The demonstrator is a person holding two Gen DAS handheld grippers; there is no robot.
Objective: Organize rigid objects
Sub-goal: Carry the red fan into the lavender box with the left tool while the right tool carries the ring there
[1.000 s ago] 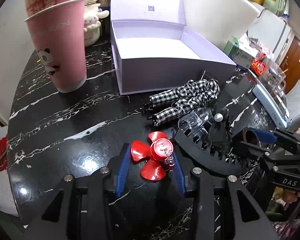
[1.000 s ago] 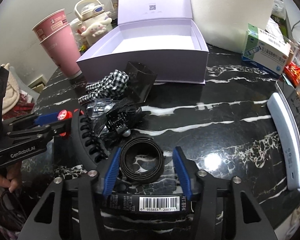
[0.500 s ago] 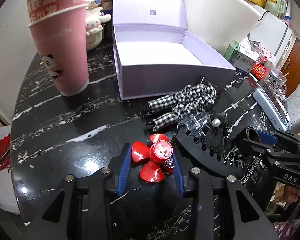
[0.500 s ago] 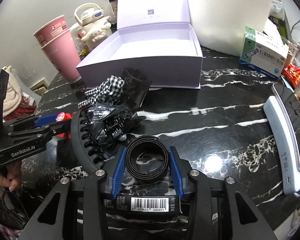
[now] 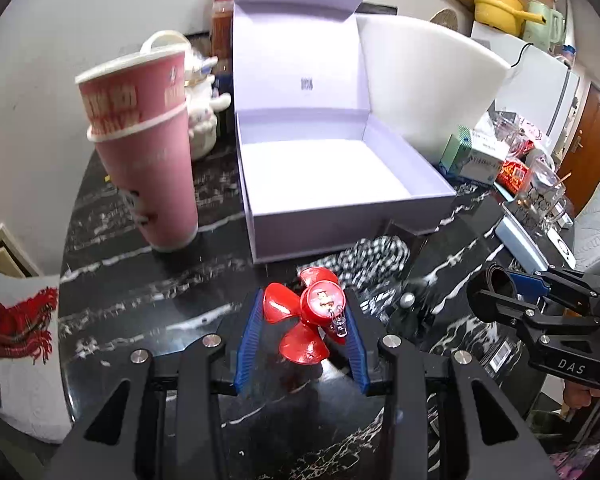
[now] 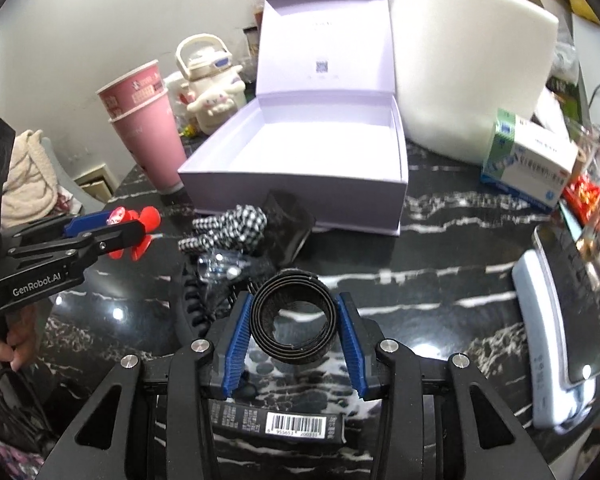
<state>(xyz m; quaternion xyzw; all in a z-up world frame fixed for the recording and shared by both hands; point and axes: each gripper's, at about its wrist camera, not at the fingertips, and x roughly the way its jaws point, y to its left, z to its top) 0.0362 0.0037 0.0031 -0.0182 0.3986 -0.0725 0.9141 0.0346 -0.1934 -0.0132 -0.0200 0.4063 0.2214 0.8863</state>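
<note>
The box (image 5: 340,168) was empty; left gripper (image 5: 302,334) pinched a red fan (image 5: 304,320), right gripper (image 6: 292,332) a black ring (image 6: 292,314).

Glossy red plastic fan (image 5: 306,322); matt black rolled strap (image 6: 293,317); polished marble table (image 6: 440,292).

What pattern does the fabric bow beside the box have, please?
Black-and-white gingham check on the bow, clearest in the right wrist view.
</note>
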